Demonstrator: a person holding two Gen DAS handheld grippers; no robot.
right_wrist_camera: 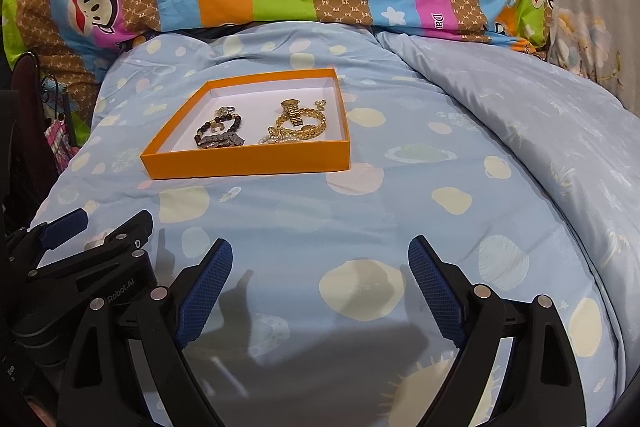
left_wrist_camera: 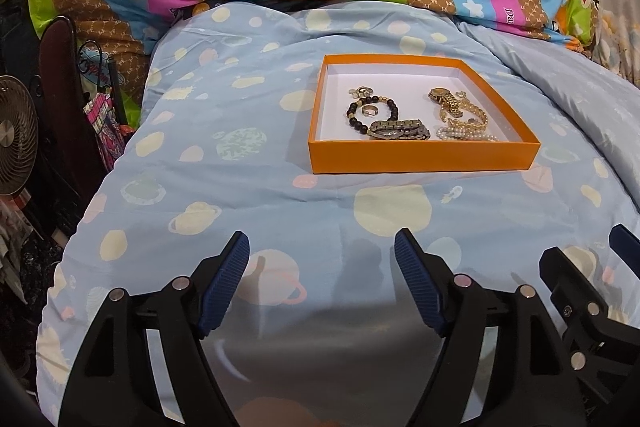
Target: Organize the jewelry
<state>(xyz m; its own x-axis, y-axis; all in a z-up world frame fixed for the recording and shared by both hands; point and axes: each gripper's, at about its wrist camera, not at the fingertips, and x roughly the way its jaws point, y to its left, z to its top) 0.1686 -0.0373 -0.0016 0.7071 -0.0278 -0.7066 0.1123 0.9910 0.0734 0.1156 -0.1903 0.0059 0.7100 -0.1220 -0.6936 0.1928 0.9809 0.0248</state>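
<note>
Your orange tray (left_wrist_camera: 420, 157) sits on the bed's blue quilt (left_wrist_camera: 240, 187), holding a dark beaded bracelet (left_wrist_camera: 354, 115), gold watch (left_wrist_camera: 442, 99) and tangled pearl strand (left_wrist_camera: 466, 134). Small rings blur together. Left gripper (left_wrist_camera: 322, 283) and right gripper (right_wrist_camera: 320, 291): jaws spread, nothing between them.

Orange box (left_wrist_camera: 420, 158); pale-blue planet-print quilt (left_wrist_camera: 224, 187).

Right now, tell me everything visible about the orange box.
The orange box is a shallow, lidless square tray, apparently cardboard, with orange walls and a white inside. It lies flat on the blue planet-print blanket, ahead of both grippers and untouched by either. Inside lies jewelry: a dark bead bracelet and gold chains.
</note>
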